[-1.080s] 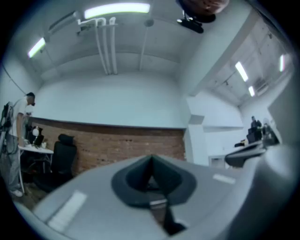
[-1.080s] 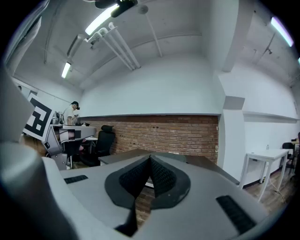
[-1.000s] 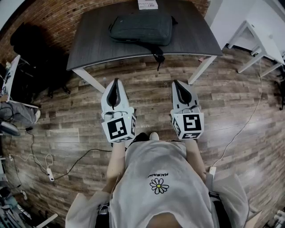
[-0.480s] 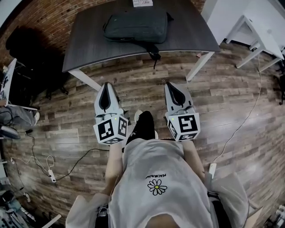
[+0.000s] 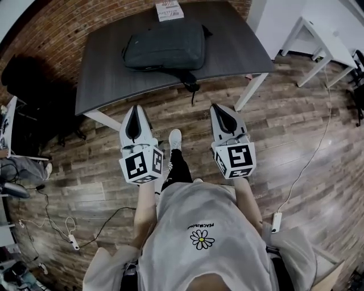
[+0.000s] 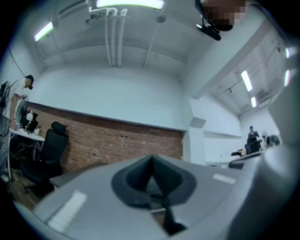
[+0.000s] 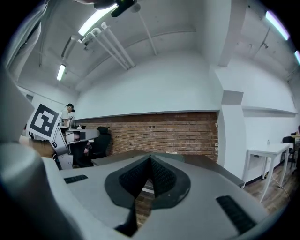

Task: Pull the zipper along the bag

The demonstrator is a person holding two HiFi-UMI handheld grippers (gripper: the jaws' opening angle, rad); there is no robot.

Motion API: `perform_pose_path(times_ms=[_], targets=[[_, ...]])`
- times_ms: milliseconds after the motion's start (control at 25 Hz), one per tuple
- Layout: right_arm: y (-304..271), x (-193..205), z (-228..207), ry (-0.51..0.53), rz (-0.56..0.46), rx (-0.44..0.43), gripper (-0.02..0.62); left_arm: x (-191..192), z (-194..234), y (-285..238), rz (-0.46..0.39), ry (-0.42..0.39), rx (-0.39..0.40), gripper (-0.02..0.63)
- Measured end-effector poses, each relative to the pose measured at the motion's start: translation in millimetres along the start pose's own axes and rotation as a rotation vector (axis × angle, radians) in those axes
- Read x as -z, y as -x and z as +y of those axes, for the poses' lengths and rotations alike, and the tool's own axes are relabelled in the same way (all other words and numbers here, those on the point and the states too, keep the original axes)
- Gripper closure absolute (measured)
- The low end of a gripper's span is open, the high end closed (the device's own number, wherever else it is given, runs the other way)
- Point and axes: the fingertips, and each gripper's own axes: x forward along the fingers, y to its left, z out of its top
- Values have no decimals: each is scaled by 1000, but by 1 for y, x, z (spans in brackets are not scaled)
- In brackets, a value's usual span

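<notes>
A dark grey bag [image 5: 165, 45] lies flat on the dark table [image 5: 102, 74], its strap [image 5: 190, 85] hanging over the near edge. My left gripper [image 5: 135, 109] and right gripper [image 5: 219, 109] are held side by side in front of the person's body, short of the table and apart from the bag. Both are shut with nothing between the jaws. In the left gripper view the left gripper [image 6: 151, 161] has its dark pads pressed together, and the right gripper [image 7: 150, 161] looks the same in its own view. The zipper is too small to make out.
A white paper [image 5: 169, 10] lies at the table's far edge. A white desk [image 5: 318, 40] stands at the right. Cables [image 5: 57, 219] run over the wooden floor at the left. A black chair [image 6: 49, 150] stands by the brick wall, with a person [image 6: 18, 93] at a desk beyond it.
The person has stepped toward the table, so the table and bag lie nearer in the head view. Both grippers stayed shut and kept their spacing.
</notes>
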Motion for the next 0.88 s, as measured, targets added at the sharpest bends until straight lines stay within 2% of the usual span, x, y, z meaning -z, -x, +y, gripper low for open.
perform_pose_path(times_ms=[360, 600, 880], targets=[[-86, 11, -19, 0, 52, 11, 594, 11, 20, -79, -3, -5, 40, 606], [-168, 1, -30, 11, 88, 21, 594, 14, 57, -157, 15, 8, 45, 606], [-265, 2, -39, -5, 127, 64, 594, 28, 104, -256, 27, 3, 96, 606]])
